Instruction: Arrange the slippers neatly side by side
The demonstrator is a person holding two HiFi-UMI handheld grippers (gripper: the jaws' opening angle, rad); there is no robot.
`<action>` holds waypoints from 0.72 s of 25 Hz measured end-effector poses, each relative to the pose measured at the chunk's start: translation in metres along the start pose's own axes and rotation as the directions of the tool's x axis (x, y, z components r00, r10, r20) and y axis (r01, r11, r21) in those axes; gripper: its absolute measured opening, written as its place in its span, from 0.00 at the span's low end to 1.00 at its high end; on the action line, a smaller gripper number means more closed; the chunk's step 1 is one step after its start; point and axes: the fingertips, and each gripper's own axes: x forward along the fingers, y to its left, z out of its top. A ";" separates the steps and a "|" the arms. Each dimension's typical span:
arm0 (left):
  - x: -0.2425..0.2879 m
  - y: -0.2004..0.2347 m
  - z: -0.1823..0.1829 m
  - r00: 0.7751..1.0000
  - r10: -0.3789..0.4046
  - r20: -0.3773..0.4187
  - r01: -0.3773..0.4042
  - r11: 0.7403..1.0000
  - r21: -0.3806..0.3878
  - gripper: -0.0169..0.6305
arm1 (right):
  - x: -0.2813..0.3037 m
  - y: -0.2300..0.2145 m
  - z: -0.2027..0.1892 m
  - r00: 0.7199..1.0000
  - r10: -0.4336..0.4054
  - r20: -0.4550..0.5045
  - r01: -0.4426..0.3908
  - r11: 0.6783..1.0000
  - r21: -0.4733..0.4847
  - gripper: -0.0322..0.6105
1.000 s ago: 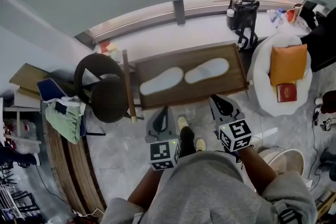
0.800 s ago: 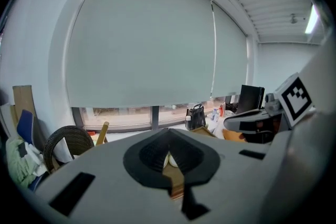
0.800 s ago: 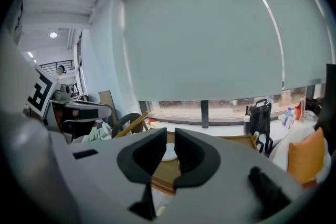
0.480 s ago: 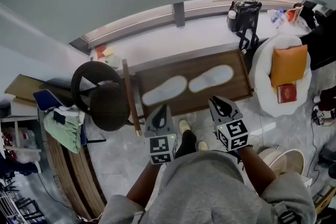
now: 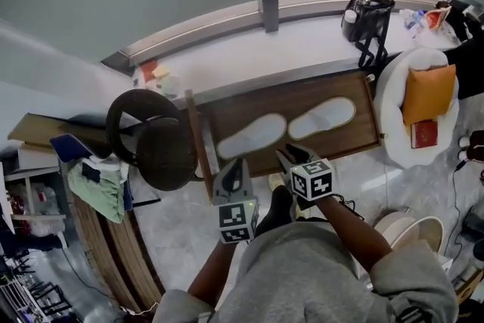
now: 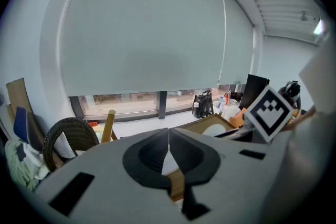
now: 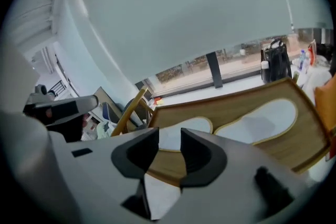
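View from above of a person in a grey top (image 5: pixel 302 272) standing at a low wooden counter (image 5: pixel 344 146), a gripper in each hand. Two white slippers lie flat on the counter, nearly end to end in a slightly slanted row – the left slipper (image 5: pixel 252 135) near the counter's middle, the right slipper (image 5: pixel 321 118) just beside it, toward the far right corner. The left gripper (image 6: pixel 168 131) hovers at the counter's near edge with its jaws pressed together and nothing held. The right gripper (image 7: pixel 169 134) points at the left slipper; its jaws have just been opening and stand apart, empty, clear of both slippers. A dark round chair (image 5: pixel 144 134) stands left of the counter – an orange cushion (image 5: pixel 428 91) sits to the right.
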 end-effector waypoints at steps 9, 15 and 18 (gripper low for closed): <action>0.016 0.039 -0.012 0.998 0.054 -0.036 -0.055 0.998 -0.043 0.05 | 0.086 -0.014 -0.031 0.992 -0.005 -0.122 0.029 0.981 0.191 0.25; 0.041 0.050 -0.028 0.996 0.057 -0.069 -0.061 0.996 -0.060 0.05 | 0.114 -0.021 -0.038 0.989 0.001 -0.150 0.052 0.937 0.346 0.27; 0.055 0.055 -0.042 0.993 0.070 -0.100 -0.075 0.996 -0.044 0.05 | 0.127 -0.022 -0.040 0.986 -0.004 -0.164 0.072 0.908 0.413 0.28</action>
